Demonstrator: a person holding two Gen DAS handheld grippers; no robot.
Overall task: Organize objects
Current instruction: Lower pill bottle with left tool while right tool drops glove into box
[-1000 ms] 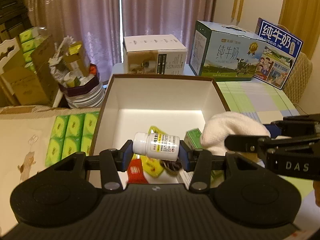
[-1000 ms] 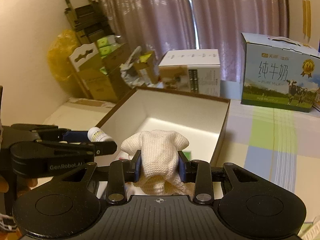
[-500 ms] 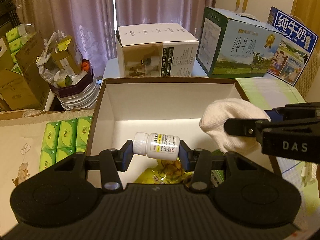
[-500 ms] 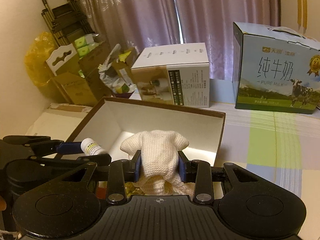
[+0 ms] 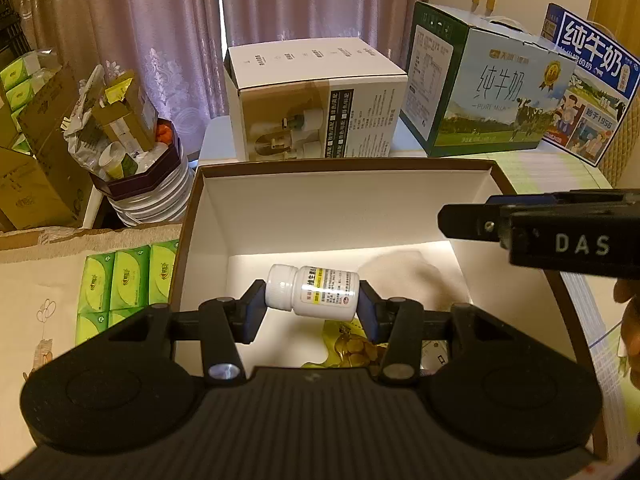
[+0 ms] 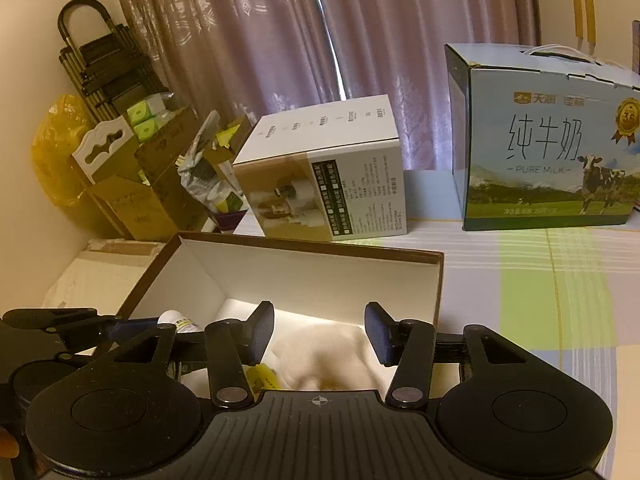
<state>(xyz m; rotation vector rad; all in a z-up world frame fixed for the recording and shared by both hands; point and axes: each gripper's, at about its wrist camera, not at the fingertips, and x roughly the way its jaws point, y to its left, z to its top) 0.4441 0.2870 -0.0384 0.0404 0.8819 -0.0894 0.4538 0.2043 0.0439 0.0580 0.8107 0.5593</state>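
My right gripper (image 6: 318,332) is opening above the white cloth (image 6: 320,356) blurred in the box (image 5: 340,216) at frame centre, nothing between its pads; left gripper (image 5: 312,302) clenches the pill bottle (image 5: 314,291); I'd lower it before releasing.

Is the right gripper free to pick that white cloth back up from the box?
Probably yes: the right gripper, jaws opening and empty, hangs over the white cloth in the box, with nothing between them.

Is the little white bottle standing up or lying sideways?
Sideways. The white bottle lies level between the left gripper's pads, cap toward the picture's left, held above the open box.
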